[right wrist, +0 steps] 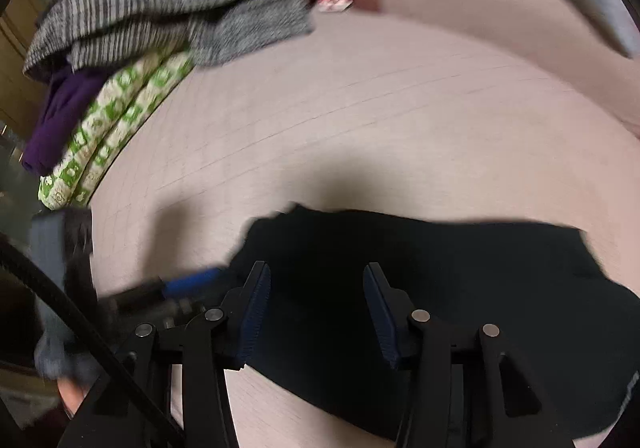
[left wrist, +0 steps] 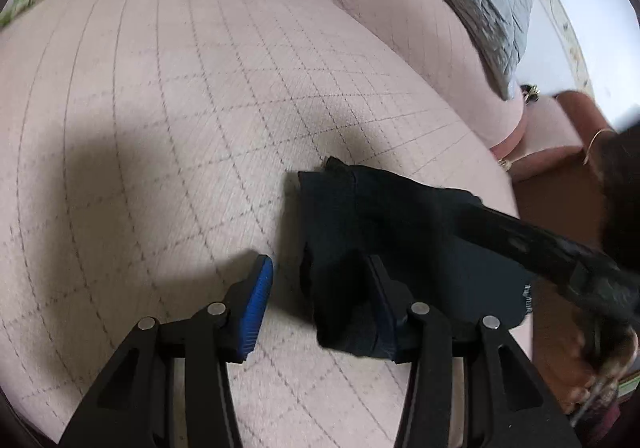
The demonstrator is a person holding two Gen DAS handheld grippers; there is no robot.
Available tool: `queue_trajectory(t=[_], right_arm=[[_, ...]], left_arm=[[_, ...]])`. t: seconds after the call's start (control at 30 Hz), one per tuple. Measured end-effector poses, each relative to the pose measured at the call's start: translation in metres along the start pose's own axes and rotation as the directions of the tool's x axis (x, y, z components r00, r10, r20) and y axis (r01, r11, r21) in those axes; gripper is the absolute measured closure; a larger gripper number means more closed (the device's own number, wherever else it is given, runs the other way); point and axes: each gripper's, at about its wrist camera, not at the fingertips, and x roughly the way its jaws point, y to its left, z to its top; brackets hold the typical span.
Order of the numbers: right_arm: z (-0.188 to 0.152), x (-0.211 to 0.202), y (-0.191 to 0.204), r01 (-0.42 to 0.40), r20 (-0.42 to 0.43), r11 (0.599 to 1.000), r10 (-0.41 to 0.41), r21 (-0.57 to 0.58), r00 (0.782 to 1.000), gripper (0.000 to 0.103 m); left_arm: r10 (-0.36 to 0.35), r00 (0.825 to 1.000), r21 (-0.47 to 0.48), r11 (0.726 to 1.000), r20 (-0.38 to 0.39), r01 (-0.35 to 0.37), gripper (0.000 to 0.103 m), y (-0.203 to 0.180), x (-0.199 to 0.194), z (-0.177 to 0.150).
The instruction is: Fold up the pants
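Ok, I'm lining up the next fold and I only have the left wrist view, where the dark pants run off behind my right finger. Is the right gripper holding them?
Observer: No. In the right wrist view the right gripper is open over the pants, with nothing pinched.
Operator: Does the cloth go on past that gripper?
Observer: Yes, the pants spread wide across the pink cover, well out to the right.
Operator: What is off to my left, apart from that green fabric?
Observer: A purple garment lies beside the green-patterned cloth, under a grey striped knit.
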Motion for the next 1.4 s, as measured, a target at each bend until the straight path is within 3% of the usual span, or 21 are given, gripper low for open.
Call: queue_trajectory(t=[0.1, 0.2, 0.27, 0.43, 0.57, 0.73, 0.8, 0.87, 0.93, 1.03, 1.13, 1.23, 1.37, 1.4], right_arm=[[0.023, 0.033, 0.023, -0.014, -0.083, 1.0, 0.013, -0.01, 0.996, 0.051], [0.037, 0.066, 0.04, 0.092, -0.159, 0.994, -0.101, -0.062, 0.982, 0.053], [0.038, 0.081, 0.043, 0.157, -0.189, 0.982, -0.175, -0.103, 0.966, 0.098], [0.039, 0.067, 0.043, 0.17, -0.115, 0.982, -0.178, -0.078, 0.977, 0.098], [0.047, 0.054, 0.029, 0.155, -0.072, 0.988, -0.154, 0.005, 0.985, 0.098], [0.047, 0.074, 0.017, 0.258, -0.15, 0.966, -0.255, -0.004, 0.955, 0.095], [0.049, 0.075, 0.016, 0.224, -0.165, 0.974, -0.218, 0.018, 0.962, 0.084], [0.053, 0.074, 0.018, 0.167, -0.176, 0.985, -0.157, 0.048, 0.972, 0.051], [0.059, 0.081, 0.026, 0.144, -0.188, 0.988, -0.133, 0.05, 0.973, 0.045], [0.061, 0.099, 0.043, 0.184, -0.233, 0.983, -0.185, -0.028, 0.955, 0.039], [0.058, 0.125, 0.059, 0.281, -0.276, 0.944, -0.321, -0.174, 0.906, 0.042], [0.054, 0.124, 0.073, 0.324, -0.222, 0.905, -0.387, -0.276, 0.895, 0.074], [0.052, 0.11, 0.062, 0.282, -0.202, 0.93, -0.33, -0.234, 0.922, 0.082], [0.052, 0.106, 0.056, 0.264, -0.197, 0.941, -0.305, -0.21, 0.932, 0.082]], left_arm=[[-0.009, 1.0, -0.015, 1.0, -0.006, 0.009, 0.057, 0.004, -0.003, -0.001], [0.01, 1.0, -0.016, 1.0, 0.007, -0.01, 0.057, 0.005, -0.006, -0.001], [0.014, 1.0, -0.02, 1.0, 0.015, -0.013, 0.057, 0.005, -0.008, 0.0], [-0.01, 1.0, -0.068, 0.998, 0.019, 0.012, 0.057, 0.013, -0.01, 0.001], [-0.037, 0.999, -0.106, 0.994, 0.017, 0.038, 0.057, 0.021, -0.011, 0.002], [-0.023, 0.999, -0.106, 0.994, 0.03, 0.026, 0.057, 0.019, -0.011, -0.001], [-0.018, 0.999, -0.107, 0.994, 0.036, 0.022, 0.057, 0.021, -0.012, -0.003], [-0.016, 0.999, -0.108, 0.994, 0.04, 0.02, 0.057, 0.021, -0.013, -0.003], [-0.009, 0.999, -0.103, 0.995, 0.041, 0.013, 0.057, 0.02, -0.014, -0.004], [0.009, 0.999, -0.085, 0.996, 0.043, -0.005, 0.057, 0.017, -0.013, -0.005], [0.018, 0.999, -0.077, 0.997, 0.044, -0.014, 0.057, 0.013, -0.013, -0.006], [0.019, 0.999, -0.069, 0.998, 0.049, -0.015, 0.056, 0.01, -0.011, -0.007], [-0.029, 0.999, -0.031, 0.999, 0.044, 0.031, 0.05, -0.004, 0.001, -0.008], [-0.041, 0.998, -0.02, 0.999, 0.045, 0.041, 0.044, -0.009, 0.006, -0.009]])
